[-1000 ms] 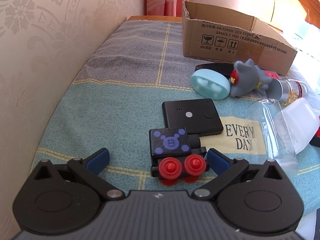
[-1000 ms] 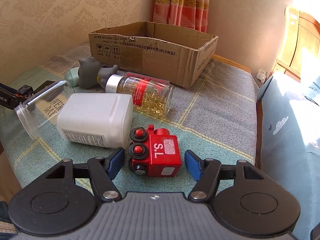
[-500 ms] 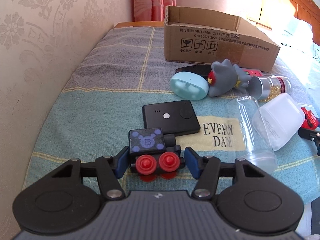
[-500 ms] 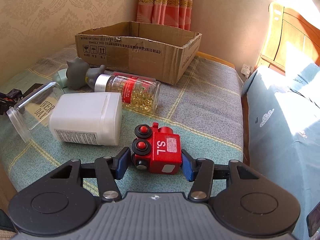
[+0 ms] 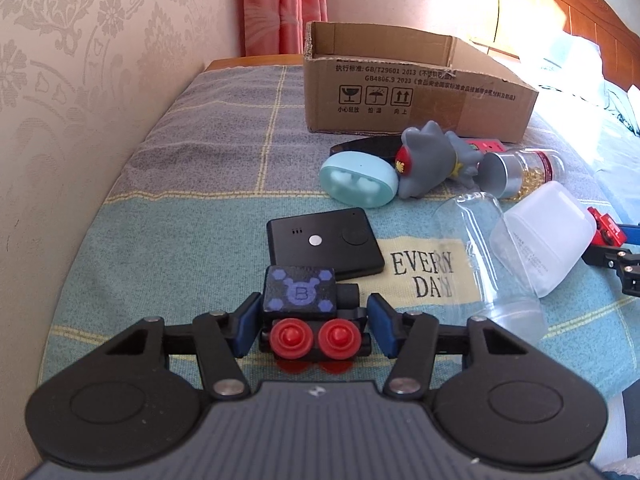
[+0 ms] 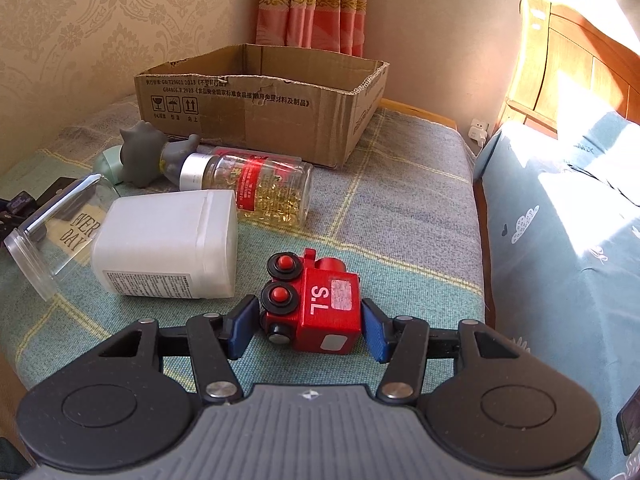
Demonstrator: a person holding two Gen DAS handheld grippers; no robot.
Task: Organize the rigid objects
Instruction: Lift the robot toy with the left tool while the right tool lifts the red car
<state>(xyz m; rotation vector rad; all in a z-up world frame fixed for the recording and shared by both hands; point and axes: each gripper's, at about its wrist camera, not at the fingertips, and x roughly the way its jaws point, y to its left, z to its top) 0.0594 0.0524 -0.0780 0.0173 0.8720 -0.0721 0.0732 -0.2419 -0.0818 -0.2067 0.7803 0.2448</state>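
Note:
A black toy train with a blue-patterned top and red wheels sits on the blanket-covered table. My left gripper is closing on it, and its blue pads press both sides of the train. A red toy train marked "S.L" lies on its side between the pads of my right gripper, which is shut on it. At the back of the table stands an open cardboard box, empty as far as I can see. The box also shows in the left wrist view.
Between the trains lie a black flat device, a teal oval case, a grey toy figure, a capsule bottle, a white container and a clear jar. A wall runs along the left. A bed borders the right.
My left gripper went from wide open to shut on the black train. My right gripper's pads closed the small gaps onto the red train. Both views tilted up slightly.

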